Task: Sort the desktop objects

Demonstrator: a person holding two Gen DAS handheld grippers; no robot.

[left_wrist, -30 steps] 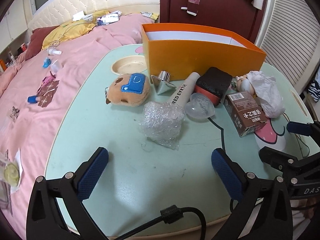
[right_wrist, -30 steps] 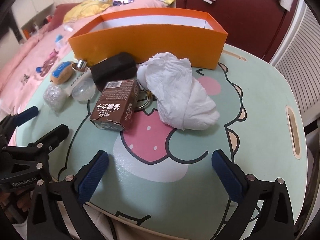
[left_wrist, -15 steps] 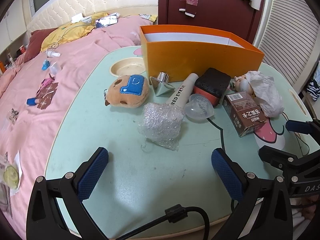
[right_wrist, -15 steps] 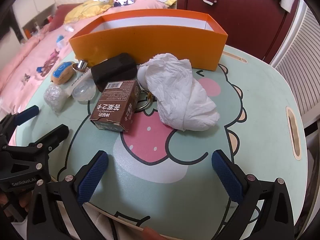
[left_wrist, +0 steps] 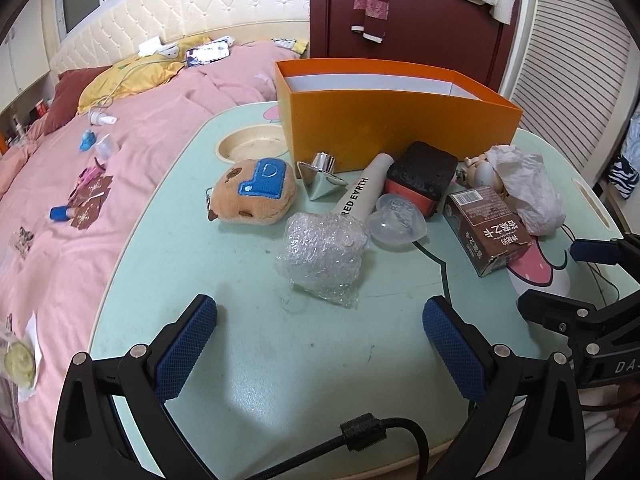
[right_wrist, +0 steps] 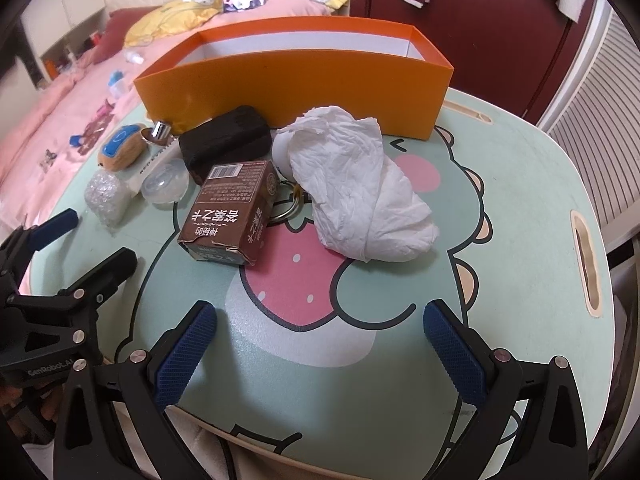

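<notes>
An orange box [left_wrist: 396, 120] stands open at the back of the green table [left_wrist: 248, 360]. In front of it lie a brown plush toy [left_wrist: 256, 194], a silver cone [left_wrist: 320, 178], a white tube [left_wrist: 362, 196], a black and red block [left_wrist: 422, 176], a clear heart-shaped case [left_wrist: 396, 220], a bubble wrap wad [left_wrist: 322, 256], a brown carton [right_wrist: 232, 212] and a crumpled white tissue [right_wrist: 360, 188]. My left gripper [left_wrist: 320, 348] is open and empty, short of the bubble wrap. My right gripper [right_wrist: 320, 348] is open and empty, short of the carton and tissue.
A bed with pink bedding [left_wrist: 120, 152] and small items lies left of the table. A round cup recess [left_wrist: 252, 146] sits at the table's back left, a slot handle [right_wrist: 586, 256] at its right edge. A dark red wardrobe [right_wrist: 480, 12] stands behind.
Both grippers have shifted only slightly; the left view has drawn a little back and up. Nothing on the table has moved and both grippers stay open.
</notes>
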